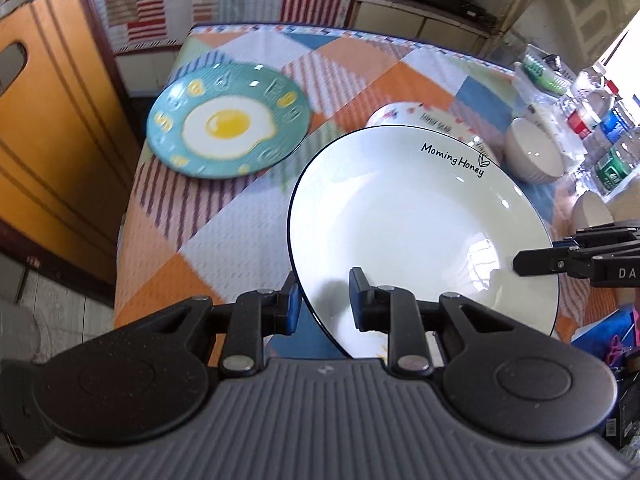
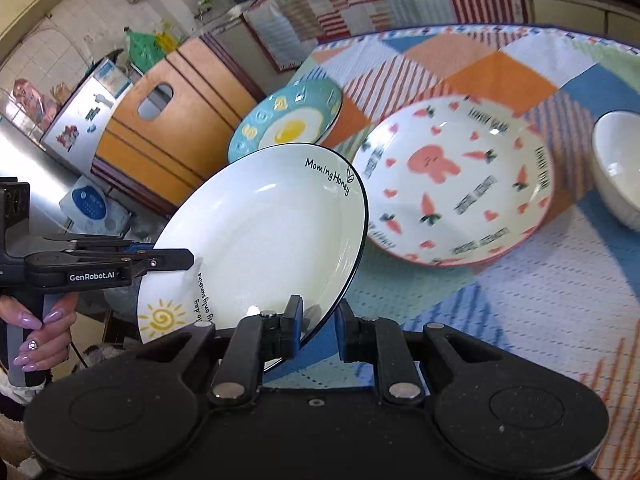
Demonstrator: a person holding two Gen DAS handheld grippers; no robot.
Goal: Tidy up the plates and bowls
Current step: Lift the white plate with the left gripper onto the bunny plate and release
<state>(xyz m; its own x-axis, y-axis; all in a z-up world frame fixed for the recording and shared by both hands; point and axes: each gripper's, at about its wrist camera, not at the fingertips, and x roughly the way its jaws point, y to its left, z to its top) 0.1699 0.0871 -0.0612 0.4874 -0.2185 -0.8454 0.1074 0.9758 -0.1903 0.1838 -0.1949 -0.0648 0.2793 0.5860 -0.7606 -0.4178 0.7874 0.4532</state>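
Note:
A white "Morning Honey" plate [image 1: 416, 224] with a dark rim is held above the table by both grippers. My left gripper [image 1: 324, 300] straddles its near-left rim; its jaws stand a little wider than the rim. My right gripper [image 2: 318, 322] straddles the rim on the opposite side, also seen in the left wrist view [image 1: 532, 262]. The plate also shows in the right wrist view [image 2: 260, 236]. A teal fried-egg plate [image 1: 228, 124] lies on the table's left. A pink rabbit-and-carrot plate [image 2: 456, 188] lies under and beyond the white plate. A white bowl [image 1: 534, 156] stands right.
The table has a patchwork cloth [image 1: 224, 232]. Water bottles [image 1: 608, 140] and a second bowl [image 1: 592, 208] crowd the right edge. An orange cabinet [image 1: 52, 120] stands left of the table. A hand holds the left gripper's handle [image 2: 36, 328].

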